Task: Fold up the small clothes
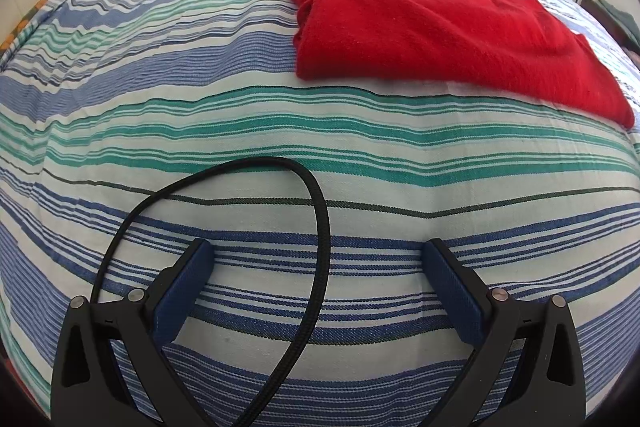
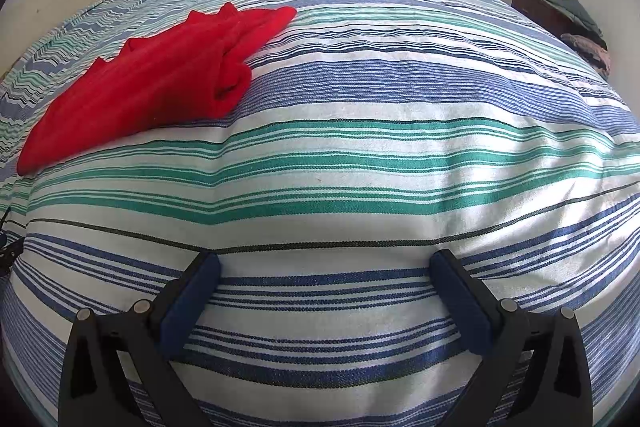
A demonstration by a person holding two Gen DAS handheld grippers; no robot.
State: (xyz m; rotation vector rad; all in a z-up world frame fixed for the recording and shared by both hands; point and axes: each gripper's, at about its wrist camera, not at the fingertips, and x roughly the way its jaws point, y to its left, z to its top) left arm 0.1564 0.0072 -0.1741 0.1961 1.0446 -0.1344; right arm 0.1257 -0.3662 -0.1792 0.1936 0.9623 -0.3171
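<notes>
Your left tool (image 1: pixel 320 253): spread wide, holding nothing, black cable (image 1: pixel 256 267) looping across it, its lower run cut off. Red garment (image 1: pixel 440 35): folded on the striped bed (image 1: pixel 280 131) well beyond both tools; layers indistinct. Your right tool (image 2: pixel 326 267): spread wide, holding nothing. Clothes pile (image 2: pixel 576 23): off the bed's right edge, blurred.

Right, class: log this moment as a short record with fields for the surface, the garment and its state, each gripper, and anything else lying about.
surface: striped bedspread, blue, green and white
garment: red garment, lying folded on the bedspread
left gripper: open, holding nothing, short of the garment
right gripper: open, holding nothing, garment ahead to its left
cable: black cable looping over the bedspread by the left gripper
background: pile of clothes at far right
</notes>
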